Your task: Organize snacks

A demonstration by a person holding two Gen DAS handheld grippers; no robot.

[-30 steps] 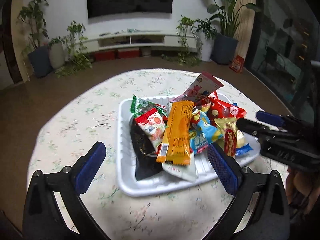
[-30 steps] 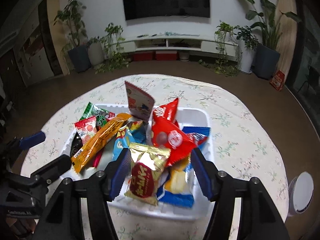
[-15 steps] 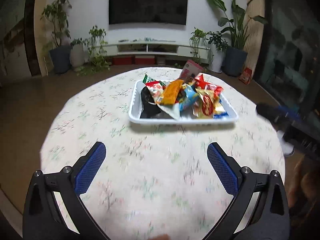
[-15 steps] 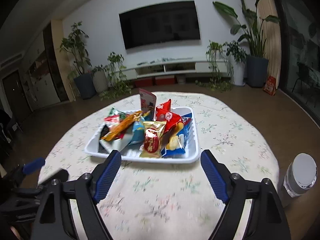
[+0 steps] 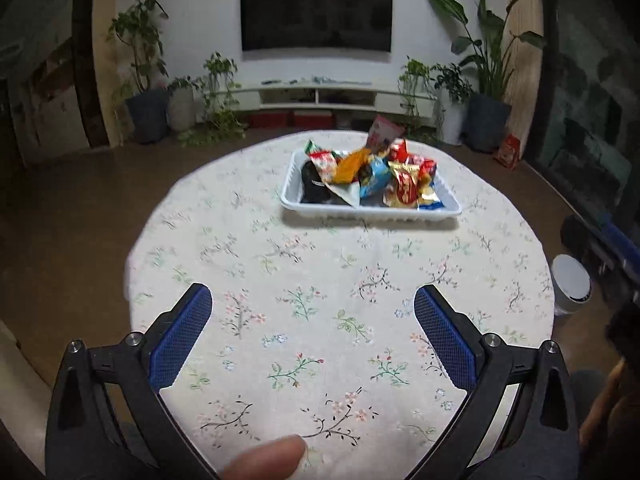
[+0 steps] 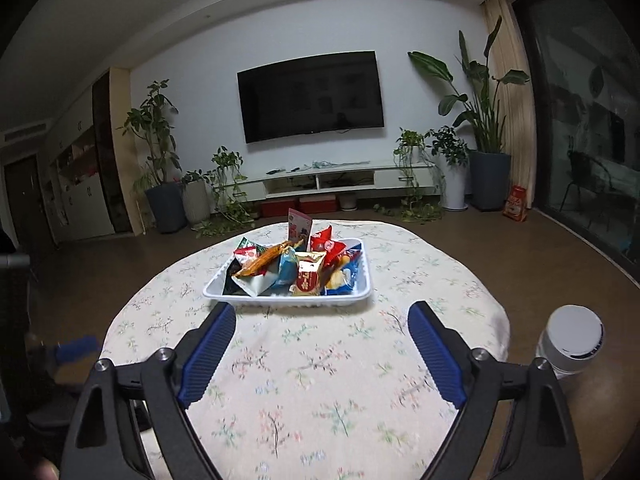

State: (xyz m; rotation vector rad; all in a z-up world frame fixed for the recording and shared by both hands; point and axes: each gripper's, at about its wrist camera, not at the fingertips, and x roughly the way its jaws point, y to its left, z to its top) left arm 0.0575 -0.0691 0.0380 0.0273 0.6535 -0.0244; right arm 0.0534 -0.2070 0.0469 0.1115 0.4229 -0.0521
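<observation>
1. In the left wrist view, the left gripper [image 5: 312, 300] stood wide with nothing between its blue pads, above the near part of the round bench [image 5: 280, 264] with its flowered cloth. Only this view showed a fingertip [image 5: 266, 458] at the bottom edge and the bench's near rim. The right gripper appeared as a dark, blurred shape [image 5: 600, 244] at the right edge, beside a white-capped jar [image 5: 570, 286] near the rim.
2. In the same view, a broad stretch of bare cloth lay between the pads and the white tray [image 5: 370, 212], which sat on the far half of the bench, well apart from both grippers.
3. In the right wrist view, the right gripper [image 6: 322, 328] was opening, nothing between its pads, which stood just short of the tray [image 6: 288, 298]. Only this view showed the ceiling and the whole dark television [image 6: 310, 96]; the left gripper showed as a blue blur [image 6: 76, 348] at the left.
4. The snacks [image 6: 298, 266] were heaped in the tray: an orange packet slanted across, red, gold and blue wrappers alongside, and a pink packet upright at the back.
</observation>
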